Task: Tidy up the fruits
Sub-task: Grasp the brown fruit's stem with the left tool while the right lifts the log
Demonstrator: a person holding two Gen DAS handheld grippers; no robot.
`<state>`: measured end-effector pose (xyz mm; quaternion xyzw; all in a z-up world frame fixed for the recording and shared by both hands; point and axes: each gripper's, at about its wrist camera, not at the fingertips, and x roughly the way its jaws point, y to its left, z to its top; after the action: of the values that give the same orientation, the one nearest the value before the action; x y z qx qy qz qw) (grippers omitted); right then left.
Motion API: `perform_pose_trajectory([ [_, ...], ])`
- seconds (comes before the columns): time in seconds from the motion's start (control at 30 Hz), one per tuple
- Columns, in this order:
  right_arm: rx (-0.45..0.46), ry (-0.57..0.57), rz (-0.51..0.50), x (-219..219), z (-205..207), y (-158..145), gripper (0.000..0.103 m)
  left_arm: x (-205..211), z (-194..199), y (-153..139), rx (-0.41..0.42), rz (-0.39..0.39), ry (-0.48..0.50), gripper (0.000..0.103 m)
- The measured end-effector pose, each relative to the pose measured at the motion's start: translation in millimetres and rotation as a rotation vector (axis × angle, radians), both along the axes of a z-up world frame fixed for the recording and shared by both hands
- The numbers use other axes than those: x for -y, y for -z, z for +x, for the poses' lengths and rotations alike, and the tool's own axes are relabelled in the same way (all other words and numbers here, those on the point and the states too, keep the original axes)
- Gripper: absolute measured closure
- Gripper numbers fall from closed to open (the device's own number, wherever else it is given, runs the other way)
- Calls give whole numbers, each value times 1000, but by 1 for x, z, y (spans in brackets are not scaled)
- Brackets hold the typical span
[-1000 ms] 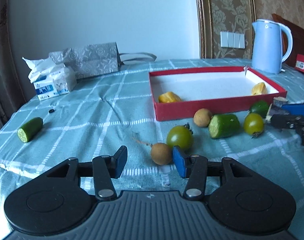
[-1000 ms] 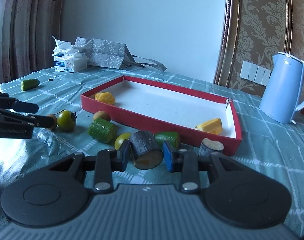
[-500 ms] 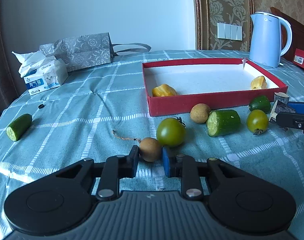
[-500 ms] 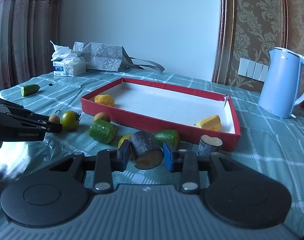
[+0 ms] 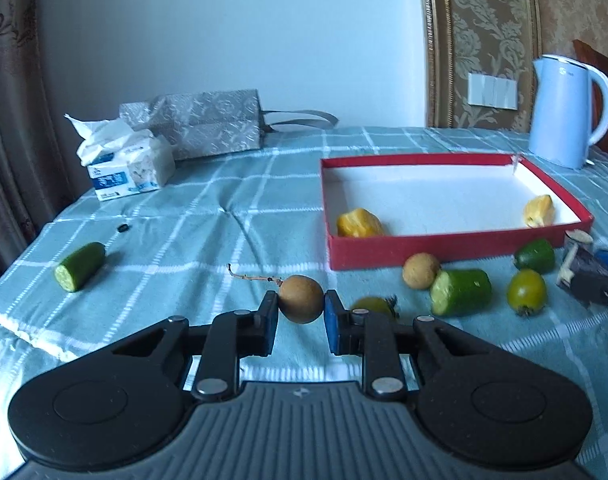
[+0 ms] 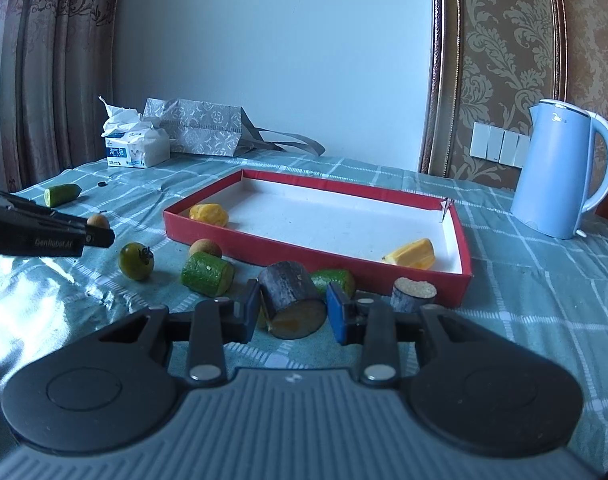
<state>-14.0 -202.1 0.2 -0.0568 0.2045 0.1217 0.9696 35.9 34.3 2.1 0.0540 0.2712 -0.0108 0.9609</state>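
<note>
The left gripper (image 5: 300,312) is clamping a small brown round fruit (image 5: 300,298) between its blue pads, holding it above the checked bedcover (image 5: 192,240), in front of the red tray's (image 5: 423,247) near left corner. The right gripper (image 6: 292,307) is squeezing a dark-skinned cut stub (image 6: 292,305) at the tray's near edge. Two yellow pieces (image 5: 359,222) are lying inside the tray. A green tomato (image 6: 136,261) and a cucumber chunk (image 6: 206,273) are sitting just outside that edge.
</note>
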Motion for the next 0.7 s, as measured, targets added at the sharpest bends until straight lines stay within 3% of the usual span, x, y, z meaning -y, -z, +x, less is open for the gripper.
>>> perform_pose_trajectory([
  [0.4,31,20,48,-1,-3,-1,69,1,7,-3,45,0,-95,80],
  [0.7,45,21,74,-6,4,-2,69,1,15,6,50,-6,-104,80],
])
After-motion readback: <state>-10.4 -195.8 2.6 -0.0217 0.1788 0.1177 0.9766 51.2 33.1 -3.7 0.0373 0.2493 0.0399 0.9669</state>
